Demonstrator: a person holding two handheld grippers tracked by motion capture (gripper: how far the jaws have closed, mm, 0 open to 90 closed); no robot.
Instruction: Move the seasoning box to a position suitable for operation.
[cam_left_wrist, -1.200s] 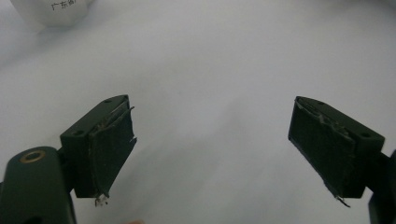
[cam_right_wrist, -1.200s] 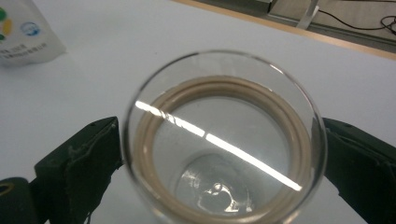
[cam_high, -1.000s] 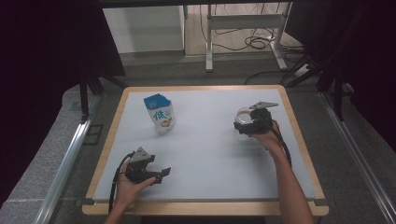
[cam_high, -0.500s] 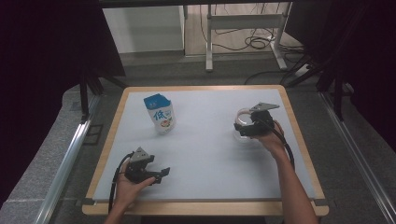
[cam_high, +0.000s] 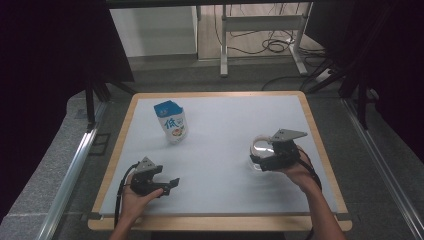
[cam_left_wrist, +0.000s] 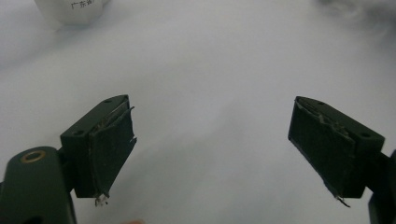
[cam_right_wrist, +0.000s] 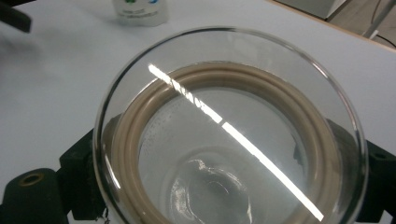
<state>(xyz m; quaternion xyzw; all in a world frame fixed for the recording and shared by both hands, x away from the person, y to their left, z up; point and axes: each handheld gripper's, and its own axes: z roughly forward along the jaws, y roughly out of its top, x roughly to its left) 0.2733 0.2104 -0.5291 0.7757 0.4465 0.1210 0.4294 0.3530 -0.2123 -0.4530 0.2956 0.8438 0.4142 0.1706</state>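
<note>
1. Gripping a clear glass lid (cam_high: 260, 150) by its sides, the right gripper (cam_high: 265, 159) holds it at the right side of the table (cam_high: 220, 107), its jaws closed against the glass.
2. Seen in the right gripper view, the lid (cam_right_wrist: 229, 140) faces the camera, with a beige sealing ring (cam_right_wrist: 224, 79) inside its rim and a black jaw at either edge.
3. Resting near the table's front left corner, the left gripper (cam_high: 167, 186) has its jaws spread wide with nothing between them.
4. Well apart from both grippers, a blue-and-white milk carton (cam_high: 171, 121) stands upright at the back left.
</note>
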